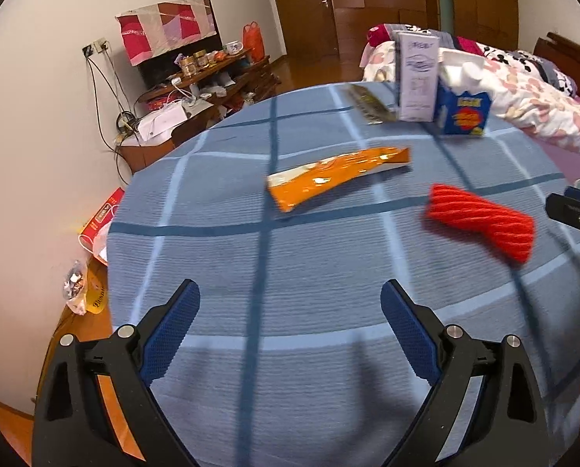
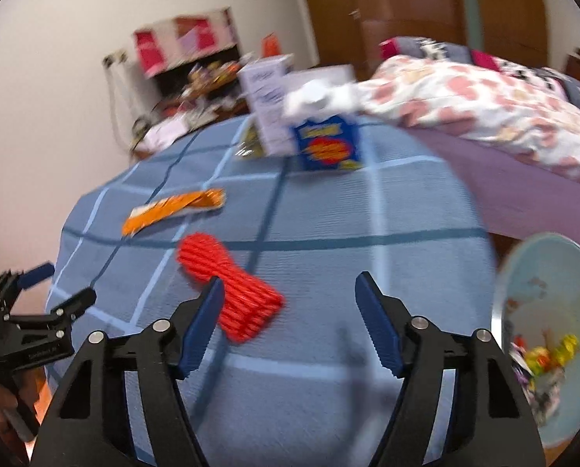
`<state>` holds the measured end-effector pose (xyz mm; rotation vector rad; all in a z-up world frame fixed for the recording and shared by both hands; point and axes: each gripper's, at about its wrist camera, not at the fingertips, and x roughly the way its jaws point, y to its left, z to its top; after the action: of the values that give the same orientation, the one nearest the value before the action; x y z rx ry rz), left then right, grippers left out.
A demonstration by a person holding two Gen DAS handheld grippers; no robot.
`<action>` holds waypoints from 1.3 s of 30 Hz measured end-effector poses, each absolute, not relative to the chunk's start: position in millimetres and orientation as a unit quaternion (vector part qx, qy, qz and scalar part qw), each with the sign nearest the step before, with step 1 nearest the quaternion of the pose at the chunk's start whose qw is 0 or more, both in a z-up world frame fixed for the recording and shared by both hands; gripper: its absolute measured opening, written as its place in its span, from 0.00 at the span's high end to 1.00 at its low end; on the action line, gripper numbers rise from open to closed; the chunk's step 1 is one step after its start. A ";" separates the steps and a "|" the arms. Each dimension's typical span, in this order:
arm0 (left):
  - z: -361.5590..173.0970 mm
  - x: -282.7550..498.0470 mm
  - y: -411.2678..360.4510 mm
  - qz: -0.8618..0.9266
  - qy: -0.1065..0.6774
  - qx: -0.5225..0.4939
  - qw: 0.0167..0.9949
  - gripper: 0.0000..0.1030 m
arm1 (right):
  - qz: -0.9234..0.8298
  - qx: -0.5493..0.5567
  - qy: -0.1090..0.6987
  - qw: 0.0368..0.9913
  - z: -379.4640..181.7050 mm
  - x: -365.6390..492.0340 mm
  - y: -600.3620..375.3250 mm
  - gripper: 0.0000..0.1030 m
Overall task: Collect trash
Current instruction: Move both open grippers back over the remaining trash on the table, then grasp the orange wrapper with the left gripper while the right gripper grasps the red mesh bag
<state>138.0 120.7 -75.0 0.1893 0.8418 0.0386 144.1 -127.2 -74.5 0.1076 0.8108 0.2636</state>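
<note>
Left wrist, glossy orange wrapper (image 1: 338,177), ribbed red bundle (image 1: 480,222), both jaws apart, empty.

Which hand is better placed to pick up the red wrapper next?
Right, probably. The red wrapper lies just ahead of the right tongs, by their left finger; the left tongs face bare cloth, nearer the orange wrapper.

place: home bedroom | bed (image 1: 531,89) with flowered quilt beside the table (image 1: 290,257) | wooden wardrobe doors (image 1: 371,4) at the back | low wooden shelf (image 1: 212,74) crowded with jars and cables | blue checked cloth covers the table | wooden floor
</note>
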 end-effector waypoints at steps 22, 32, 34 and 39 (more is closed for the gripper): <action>-73.2 228.7 116.5 -0.087 0.391 0.184 0.898 0.10 | 0.164 0.000 0.449 0.879 -89.0 176.2 -107.3 0.79; -101.2 277.9 87.0 -0.178 0.424 0.219 0.861 0.31 | 0.105 0.067 0.421 0.898 -63.2 136.0 -180.5 0.79; -100.9 281.4 90.7 -0.190 0.435 0.194 0.858 0.41 | 0.099 0.073 0.420 0.899 -62.1 130.9 -188.2 0.79; -101.6 268.9 85.2 -0.192 0.434 0.187 0.860 0.77 | 0.089 0.089 0.413 0.902 -62.2 120.4 -197.9 0.79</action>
<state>268.9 85.2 -101.6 0.3934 0.9114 -0.4023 120.4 -197.9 -62.2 0.1839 0.8533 0.1846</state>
